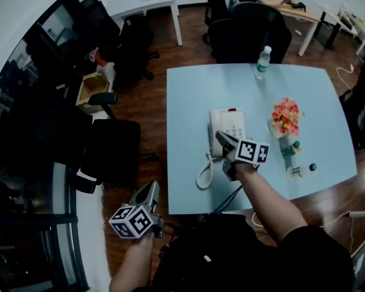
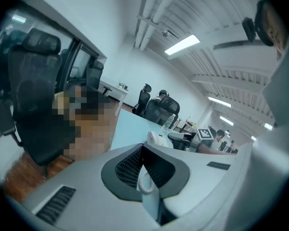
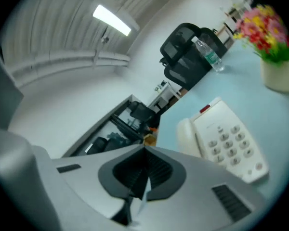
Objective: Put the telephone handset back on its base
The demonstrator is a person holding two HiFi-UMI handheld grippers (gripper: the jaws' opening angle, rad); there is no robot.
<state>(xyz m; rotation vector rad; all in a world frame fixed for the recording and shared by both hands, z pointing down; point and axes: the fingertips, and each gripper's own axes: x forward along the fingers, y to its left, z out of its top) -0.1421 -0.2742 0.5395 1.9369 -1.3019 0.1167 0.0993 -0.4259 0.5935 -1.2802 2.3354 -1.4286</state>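
Note:
The white telephone (image 1: 230, 125) stands on the light blue table (image 1: 188, 102). Its handset (image 1: 215, 131) lies in the cradle left of the keypad, and the coiled cord (image 1: 204, 174) runs down to the table's front edge. My right gripper (image 1: 221, 138) is shut and empty, its tips over the phone's near corner. In the right gripper view the jaws (image 3: 145, 149) meet, with the telephone (image 3: 229, 143) and the handset (image 3: 188, 133) just beyond. My left gripper (image 1: 151, 189) is off the table at the lower left, shut (image 2: 142, 147) with nothing held.
A pot of pink and yellow flowers (image 1: 285, 117) stands right of the phone. A water bottle (image 1: 263, 62) is at the far edge, and small items (image 1: 299, 168) lie near the right front corner. Black office chairs (image 1: 249, 29) stand behind the table, another chair (image 1: 112, 151) left of it.

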